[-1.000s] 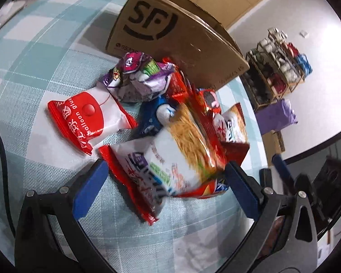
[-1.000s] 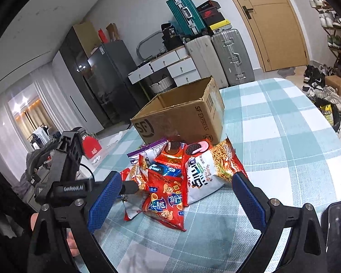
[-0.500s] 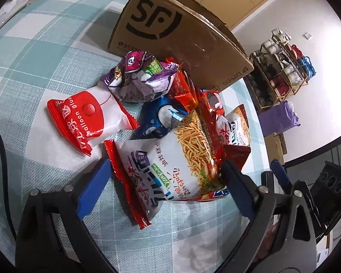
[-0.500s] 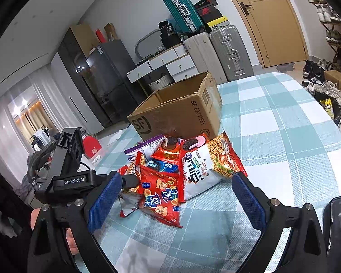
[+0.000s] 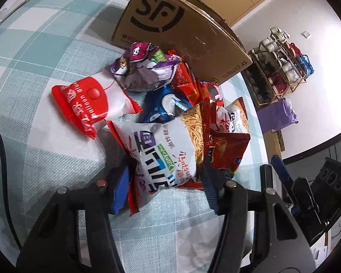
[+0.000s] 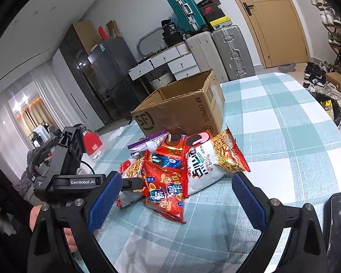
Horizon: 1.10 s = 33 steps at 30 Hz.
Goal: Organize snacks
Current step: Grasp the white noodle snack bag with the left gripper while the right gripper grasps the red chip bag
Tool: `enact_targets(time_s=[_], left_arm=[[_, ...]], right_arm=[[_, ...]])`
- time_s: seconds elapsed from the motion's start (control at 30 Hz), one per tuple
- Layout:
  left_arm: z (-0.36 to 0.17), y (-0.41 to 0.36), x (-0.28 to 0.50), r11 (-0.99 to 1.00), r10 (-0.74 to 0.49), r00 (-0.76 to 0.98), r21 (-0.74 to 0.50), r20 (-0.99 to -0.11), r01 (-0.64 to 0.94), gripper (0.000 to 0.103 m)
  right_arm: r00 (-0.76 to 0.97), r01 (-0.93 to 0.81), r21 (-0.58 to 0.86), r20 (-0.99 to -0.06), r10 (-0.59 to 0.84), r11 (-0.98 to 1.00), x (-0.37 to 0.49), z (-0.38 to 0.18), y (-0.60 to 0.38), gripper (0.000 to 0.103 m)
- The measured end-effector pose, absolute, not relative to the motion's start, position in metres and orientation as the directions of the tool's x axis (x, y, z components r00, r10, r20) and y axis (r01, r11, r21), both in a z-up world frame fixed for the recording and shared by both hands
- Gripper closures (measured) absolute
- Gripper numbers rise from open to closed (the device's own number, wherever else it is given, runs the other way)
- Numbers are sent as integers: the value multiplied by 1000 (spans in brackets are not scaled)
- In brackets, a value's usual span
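Checked teal-and-white cloth [image 6: 284, 122] covers the table, with an open brown cardboard box [image 6: 184, 111] standing at the far side and a heap of snack packets lying just in front of it. A second ago the left gripper [image 5: 166, 184] stood wide around the near end of the white noodle-snack bag with red edges [image 5: 166, 150]; now its blue pads have come in on that bag's near end and are closing further, the foil bulging between them. The bag's near end looks slightly raised from the cloth, though I cannot tell for sure. Beside it lie a red-and-white balloon-print packet [image 5: 88, 102] to the left, a purple crinkled packet [image 5: 143, 68] farther off, a blue cookie packet [image 5: 161, 107] and a dark red chip bag [image 5: 227, 150] to the right. The right gripper [image 6: 177, 200] hangs with its jaws wide apart and nothing between them, near the red chip bag on the close side of the heap, unmoved. The pick has probably just begun; the bag next needs carrying into the box.
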<state>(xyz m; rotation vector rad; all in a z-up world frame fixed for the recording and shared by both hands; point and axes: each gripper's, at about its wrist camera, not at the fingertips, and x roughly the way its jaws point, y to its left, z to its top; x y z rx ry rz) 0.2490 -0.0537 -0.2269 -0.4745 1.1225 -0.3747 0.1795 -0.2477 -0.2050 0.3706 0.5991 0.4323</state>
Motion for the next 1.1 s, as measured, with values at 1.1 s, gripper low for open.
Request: enact_targets(time_s=[1.1], left_arm=[[-203, -5, 176, 933, -352, 555, -333, -754, 139, 53]], right_arm=[[698, -279, 416, -532, 480, 866, 174, -207, -222, 4]])
